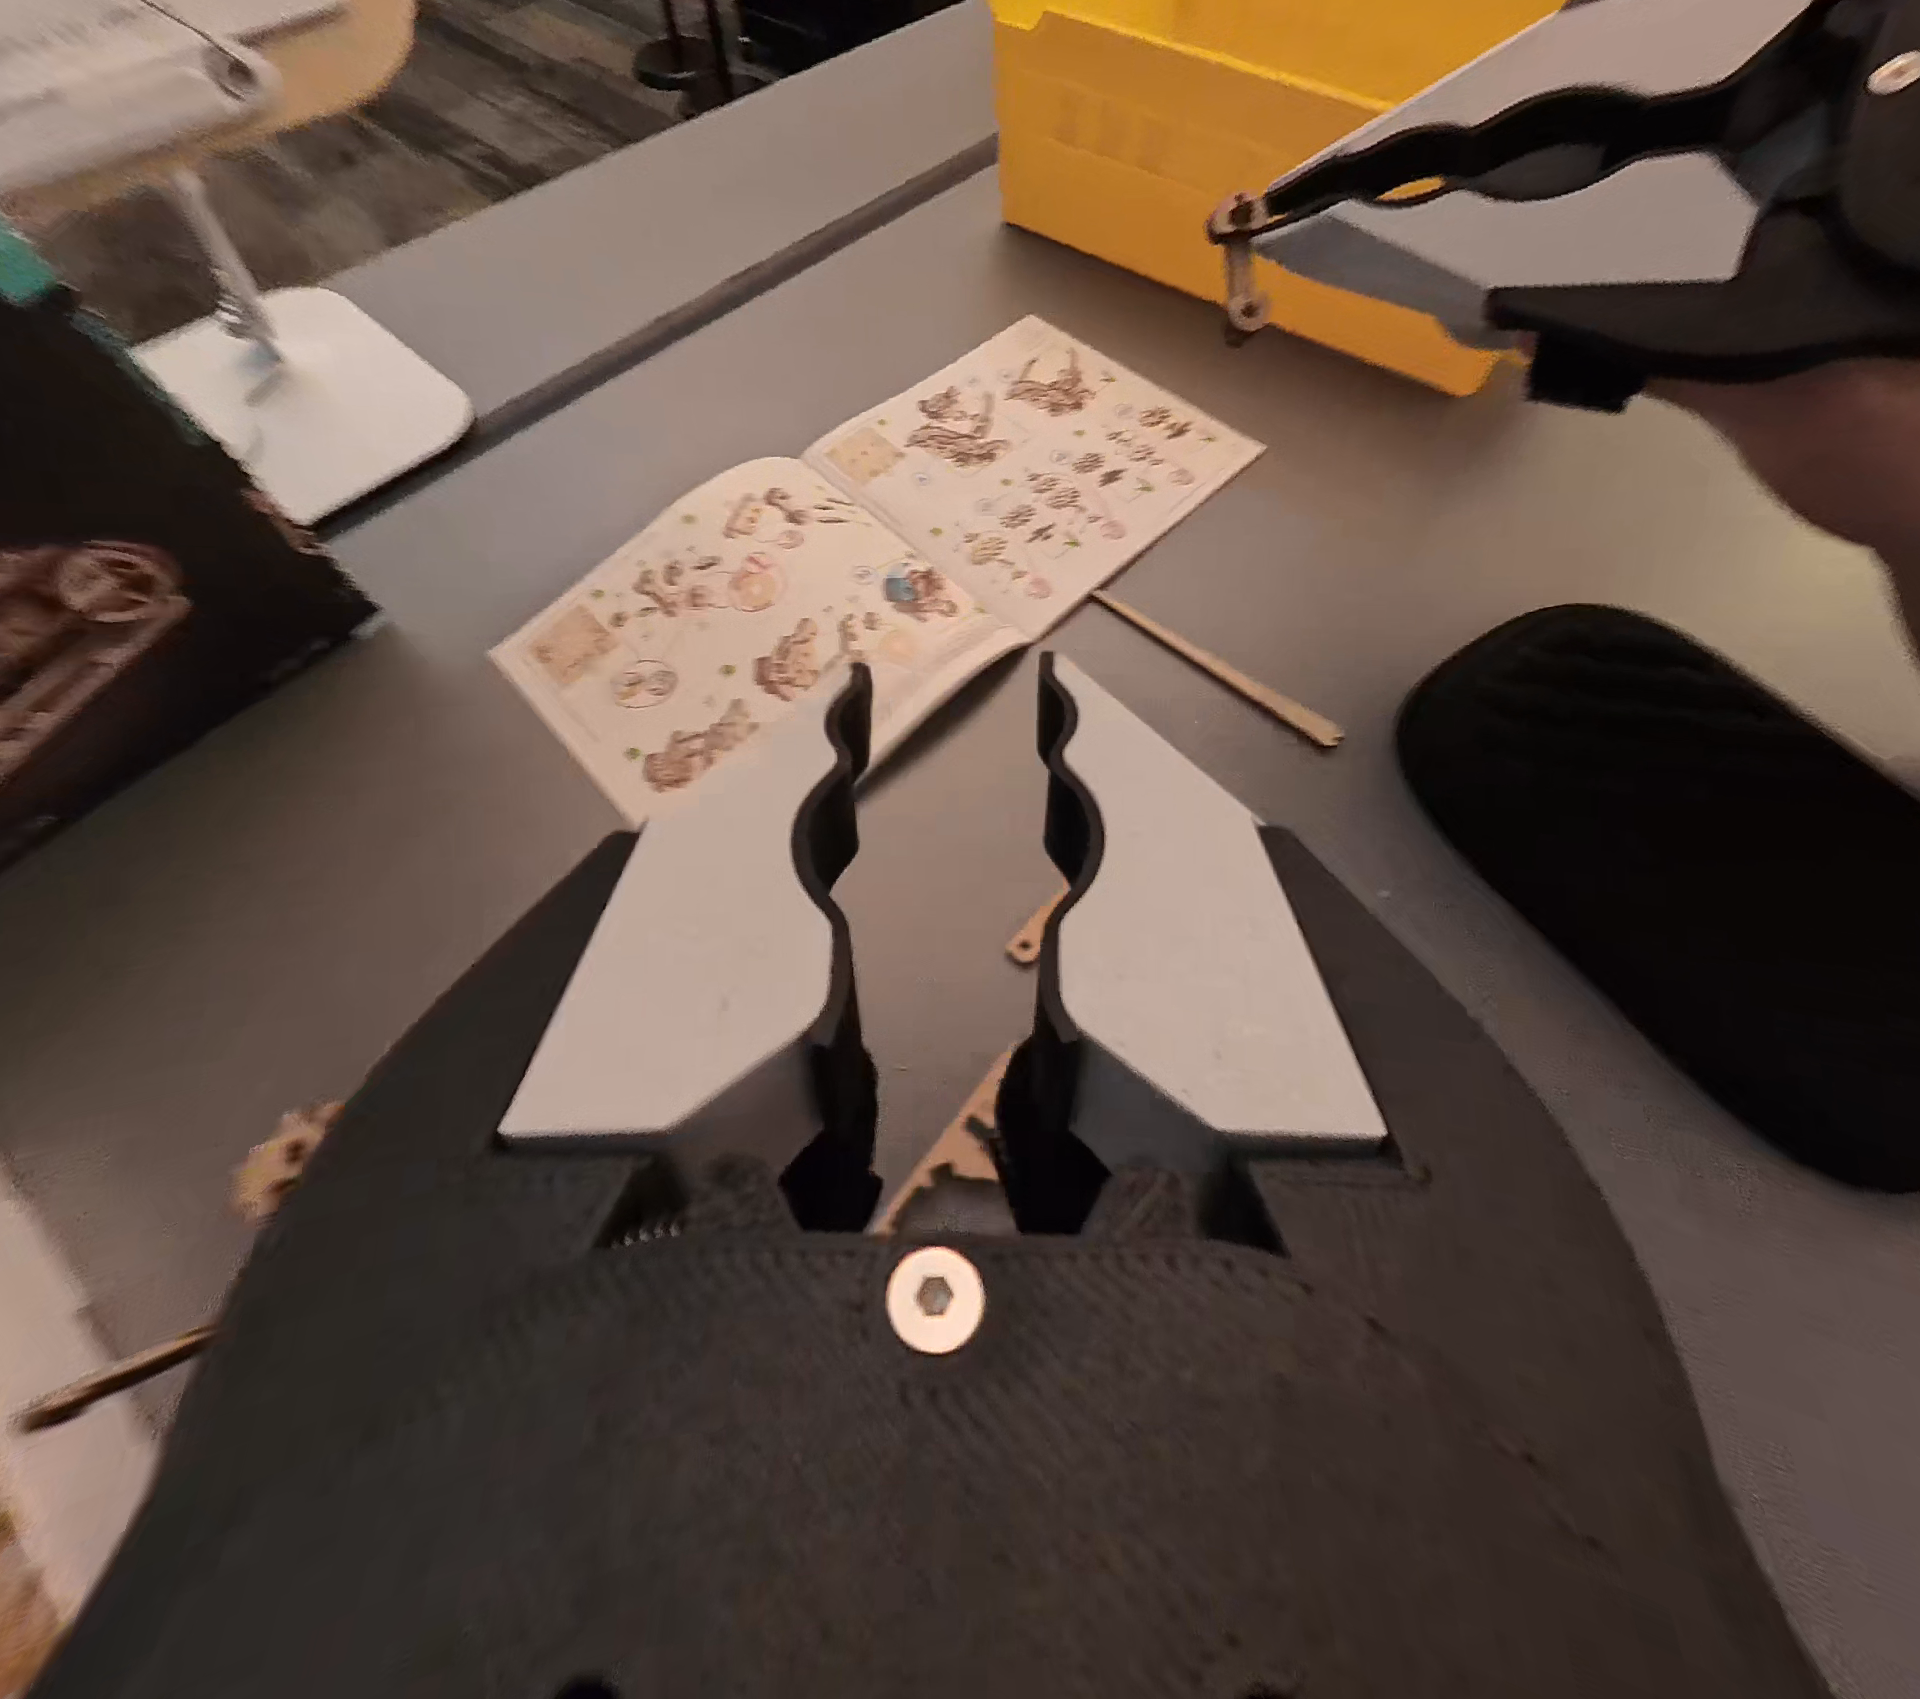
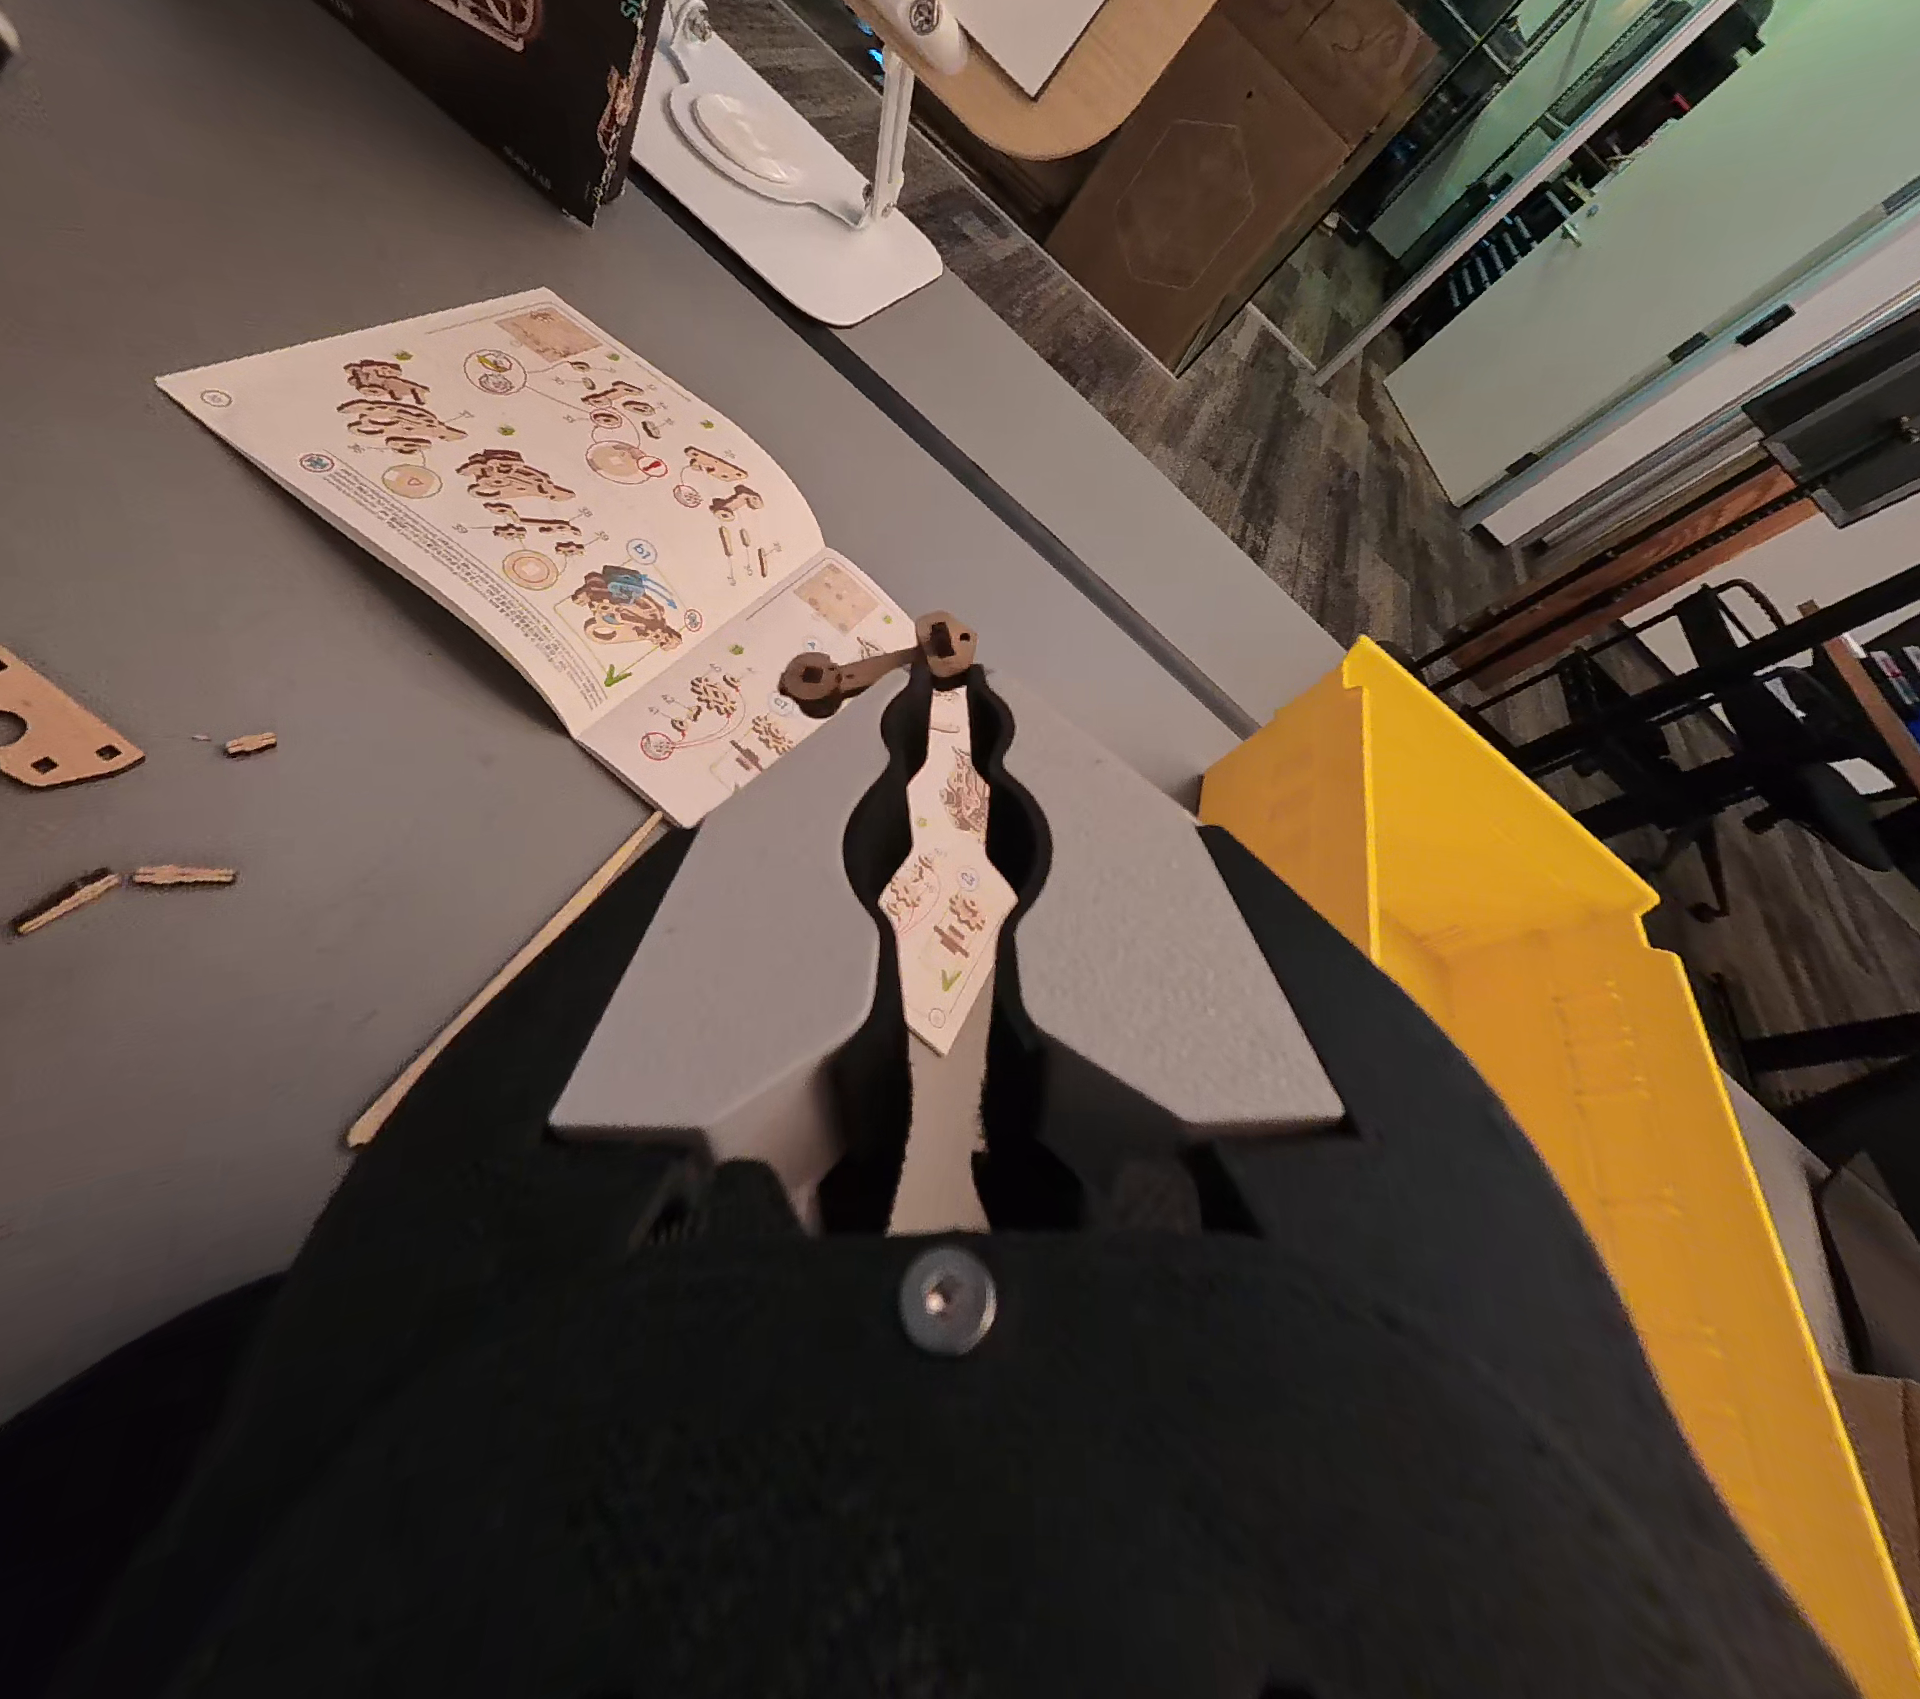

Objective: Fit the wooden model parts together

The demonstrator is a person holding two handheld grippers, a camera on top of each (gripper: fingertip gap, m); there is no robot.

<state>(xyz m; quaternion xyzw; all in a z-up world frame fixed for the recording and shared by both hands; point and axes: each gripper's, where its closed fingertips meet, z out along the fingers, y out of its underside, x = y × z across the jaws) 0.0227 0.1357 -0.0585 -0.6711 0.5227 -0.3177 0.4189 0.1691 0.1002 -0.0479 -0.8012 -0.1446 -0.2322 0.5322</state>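
My right gripper (image 2: 943,675) is shut on a small dark wooden link (image 2: 831,675) with two round ends, held by one end above the instruction booklet (image 2: 520,496). The left wrist view shows that gripper (image 1: 1262,210) at the upper right, with the link (image 1: 1238,267) hanging from its tips in front of the yellow bin. My left gripper (image 1: 951,683) is open and empty, low over the grey table. Beneath it lie a small wooden piece (image 1: 1031,932) and a flat wooden plate (image 1: 951,1140), partly hidden by the fingers.
A yellow bin (image 1: 1164,91) stands at the back right. A black kit box (image 1: 135,589) and a white stand base (image 1: 332,402) are at the left. A black pad (image 1: 1662,870) lies at the right. A thin wooden stick (image 1: 1216,673) and loose wooden pieces (image 2: 182,875) lie on the table.
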